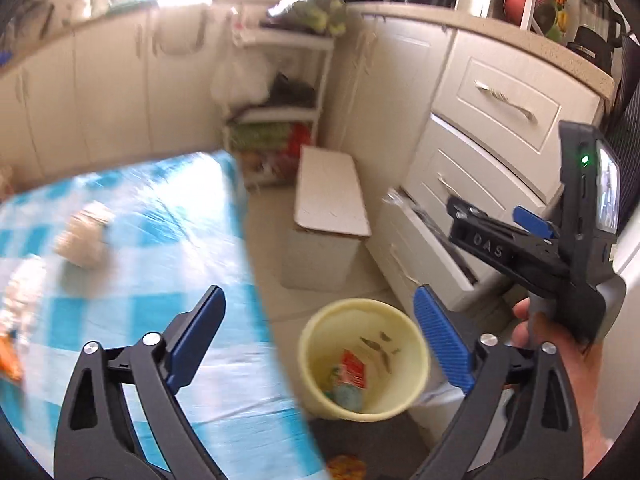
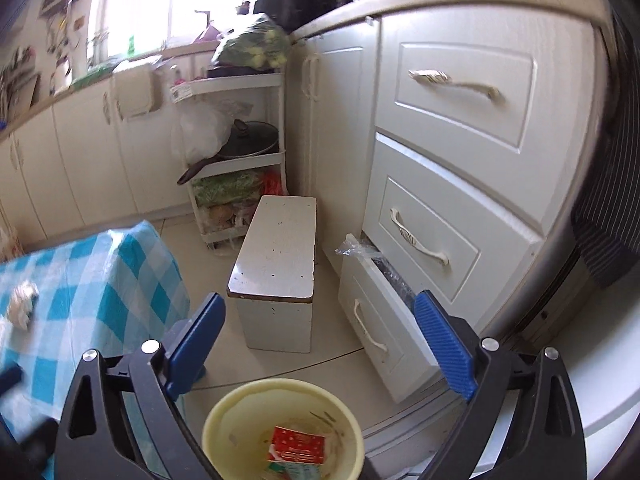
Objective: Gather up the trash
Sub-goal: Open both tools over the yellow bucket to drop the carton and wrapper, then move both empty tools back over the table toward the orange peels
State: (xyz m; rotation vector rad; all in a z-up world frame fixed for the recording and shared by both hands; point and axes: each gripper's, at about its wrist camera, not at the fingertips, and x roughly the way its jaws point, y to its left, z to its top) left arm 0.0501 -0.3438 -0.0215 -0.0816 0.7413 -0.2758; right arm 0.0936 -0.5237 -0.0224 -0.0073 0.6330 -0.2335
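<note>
Blown-out window (image 2: 136, 8) glare, motion-blurred checked tablecloth (image 1: 160, 240), fisheye-curved dark edges

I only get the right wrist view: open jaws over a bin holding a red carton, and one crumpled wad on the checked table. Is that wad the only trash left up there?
Observer: No. The left wrist view shows the wad plus a blurred white piece and an orange thing further left on the table.
Operator: Is the left gripper carrying anything?
Observer: No. The left gripper is open and empty, its jaws straddling the table edge and the bin.
Operator: Anything on the floor by the bin?
Observer: A yellow-orange item lies on the dark floor just beside it, too blurred to identify.
</note>
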